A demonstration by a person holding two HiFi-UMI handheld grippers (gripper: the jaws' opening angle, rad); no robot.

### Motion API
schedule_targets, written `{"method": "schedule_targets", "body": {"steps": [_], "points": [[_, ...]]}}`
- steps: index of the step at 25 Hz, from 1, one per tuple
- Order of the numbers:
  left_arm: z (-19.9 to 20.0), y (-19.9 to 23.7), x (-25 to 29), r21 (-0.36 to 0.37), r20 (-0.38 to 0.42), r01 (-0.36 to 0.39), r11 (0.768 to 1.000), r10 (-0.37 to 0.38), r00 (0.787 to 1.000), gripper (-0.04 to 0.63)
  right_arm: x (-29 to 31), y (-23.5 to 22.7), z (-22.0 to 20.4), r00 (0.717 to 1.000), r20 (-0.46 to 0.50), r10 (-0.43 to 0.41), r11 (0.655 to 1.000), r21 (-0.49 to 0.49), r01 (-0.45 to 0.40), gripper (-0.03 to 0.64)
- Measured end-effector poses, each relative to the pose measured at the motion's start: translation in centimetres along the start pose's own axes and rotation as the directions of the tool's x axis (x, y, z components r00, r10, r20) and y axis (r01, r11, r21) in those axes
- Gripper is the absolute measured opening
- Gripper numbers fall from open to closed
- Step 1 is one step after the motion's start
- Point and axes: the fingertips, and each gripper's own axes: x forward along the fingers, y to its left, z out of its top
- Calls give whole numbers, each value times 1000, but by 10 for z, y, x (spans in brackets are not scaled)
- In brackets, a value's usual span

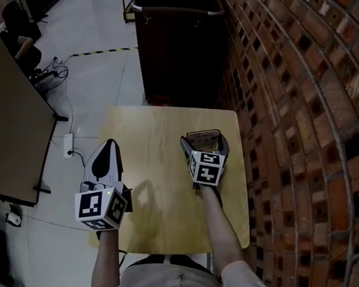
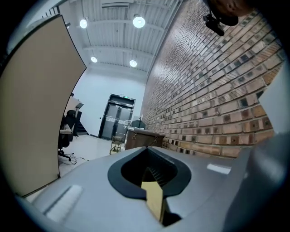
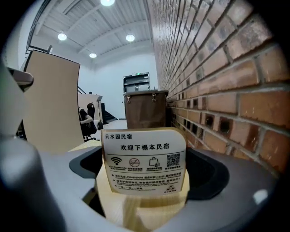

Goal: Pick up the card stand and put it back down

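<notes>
Brick wall [image 1: 306,127] runs along the right; a dark cabinet [image 1: 179,50] stands beyond the far edge of the pale wooden surface [image 1: 149,196]. Right gripper [image 1: 204,145] is over the surface's far right part, jaws closed on the sides of the card stand [image 3: 144,163], printed card upright. Whether the stand's base touches the surface, I cannot tell. Left gripper [image 1: 106,155] hangs at the near left edge, jaws together, nothing between them.

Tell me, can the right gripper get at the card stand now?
Probably yes: the card stand stands right between the right gripper's jaws, with nothing else in the way.
</notes>
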Motion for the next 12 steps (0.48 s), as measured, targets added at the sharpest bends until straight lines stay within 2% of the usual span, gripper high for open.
{"method": "schedule_targets", "body": {"steps": [5,12], "points": [[-10,10,8,-18,-24,-15,1000,15,1000,5,30,2,-23,995,-94,-18,999,-43,14,555],[-13,24,13,-34,-38,-37,999,35,999,5,44,-6,-37,988,-130,-81,996,19,84,555]]}}
